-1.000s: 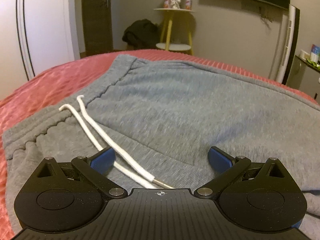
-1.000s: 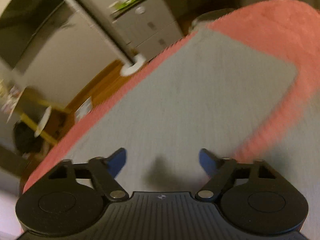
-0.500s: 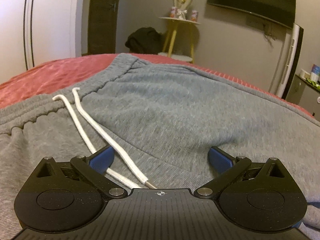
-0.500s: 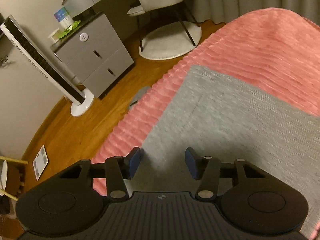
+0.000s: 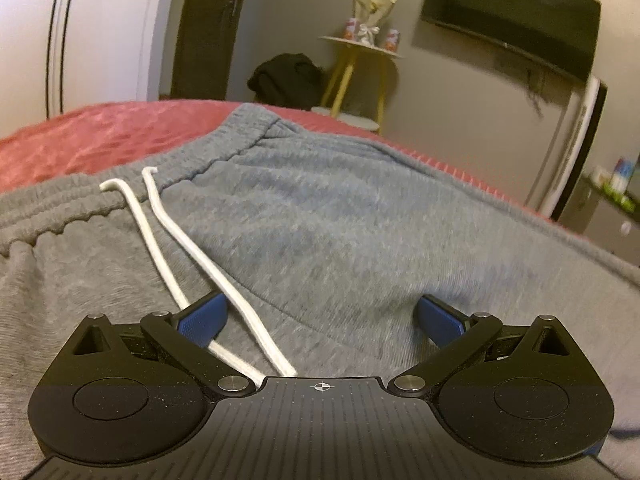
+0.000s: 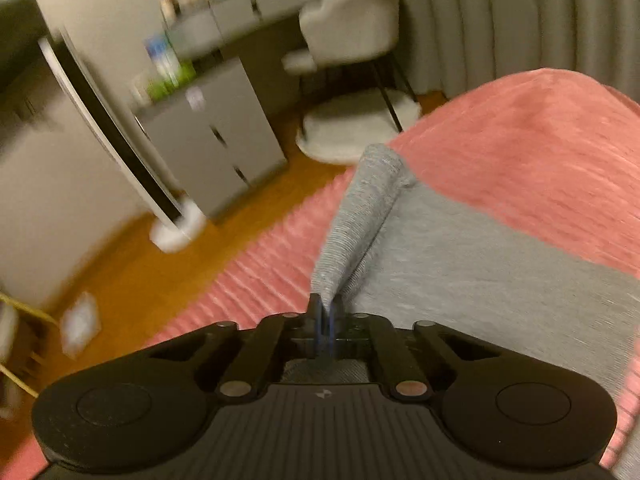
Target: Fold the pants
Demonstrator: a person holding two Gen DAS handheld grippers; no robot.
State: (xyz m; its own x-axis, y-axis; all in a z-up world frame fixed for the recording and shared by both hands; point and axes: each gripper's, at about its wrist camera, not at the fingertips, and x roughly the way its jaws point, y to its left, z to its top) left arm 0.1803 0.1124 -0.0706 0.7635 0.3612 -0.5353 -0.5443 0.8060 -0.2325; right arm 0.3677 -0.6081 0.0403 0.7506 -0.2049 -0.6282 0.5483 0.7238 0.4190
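Note:
Grey sweatpants (image 5: 340,216) lie flat on a red bedspread (image 5: 100,140). The waistband and a white drawstring (image 5: 180,240) show in the left wrist view. My left gripper (image 5: 320,320) is open and empty, low over the upper part of the pants, with the drawstring running past its left finger. In the right wrist view my right gripper (image 6: 326,320) is shut on the edge of the grey pant leg (image 6: 460,264) near the hem. The pinched cloth (image 6: 356,220) rises in a fold off the bed.
The bed's edge (image 6: 260,276) drops to a wooden floor (image 6: 160,280). Beyond it stand a grey cabinet (image 6: 208,140), a white standing unit (image 6: 120,140) and a chair (image 6: 352,40). A yellow side table (image 5: 360,72) and wall TV (image 5: 512,20) are behind the bed.
My right gripper has closed on the pant leg's edge and lifted it into a fold. My left gripper stays open and has moved slightly forward over the pants.

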